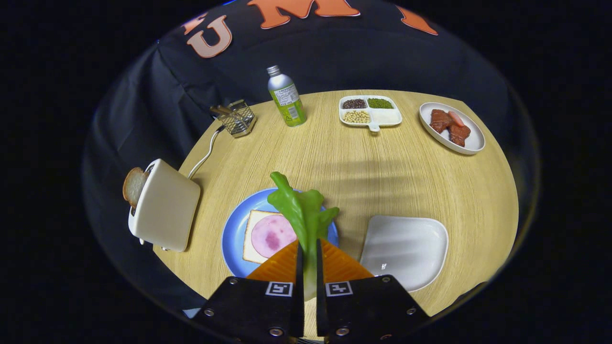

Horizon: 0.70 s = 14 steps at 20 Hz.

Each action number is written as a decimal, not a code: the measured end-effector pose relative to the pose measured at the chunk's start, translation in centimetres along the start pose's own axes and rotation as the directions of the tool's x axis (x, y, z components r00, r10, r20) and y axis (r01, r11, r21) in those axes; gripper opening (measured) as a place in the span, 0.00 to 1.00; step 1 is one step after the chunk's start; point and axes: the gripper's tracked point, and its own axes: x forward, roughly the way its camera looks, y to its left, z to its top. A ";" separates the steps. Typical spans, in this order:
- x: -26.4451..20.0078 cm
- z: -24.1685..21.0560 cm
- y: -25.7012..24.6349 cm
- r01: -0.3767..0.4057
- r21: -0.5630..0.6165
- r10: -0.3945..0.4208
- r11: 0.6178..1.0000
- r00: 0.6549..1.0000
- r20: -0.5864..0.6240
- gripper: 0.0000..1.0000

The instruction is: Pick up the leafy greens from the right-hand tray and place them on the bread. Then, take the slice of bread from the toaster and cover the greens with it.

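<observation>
Gripper (306, 248) clamped on greens (302, 210), leaf extending forward, at lower centre; bread (258, 236) lies just ahead-left, beneath the leaf.

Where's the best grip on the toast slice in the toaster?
Probably the crust of the bread slice where it stands proud of the toaster slot, coming along the slot axis, fingers across its flat faces. The gripper is shut on the leafy greens, so place those first.
</observation>
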 end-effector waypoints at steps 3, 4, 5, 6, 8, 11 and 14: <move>0.9 -0.5 1.5 -0.004 -0.013 0.004 1.000 1.000 -0.014 0.11; 1.3 -0.6 1.8 0.002 -0.015 -0.002 1.000 1.000 -0.021 0.11; 1.6 -1.0 2.2 0.006 -0.016 -0.007 1.000 0.999 -0.034 0.11; 2.1 -1.2 2.8 0.001 -0.014 -0.001 1.000 0.999 -0.041 0.11; 2.6 -1.6 3.9 -0.005 -0.021 0.004 1.000 0.999 -0.054 0.12; 3.3 -2.1 5.3 0.005 -0.071 -0.009 0.997 0.998 -0.062 0.13; 3.9 -2.8 6.2 0.018 -0.105 -0.028 0.994 0.996 -0.087 0.20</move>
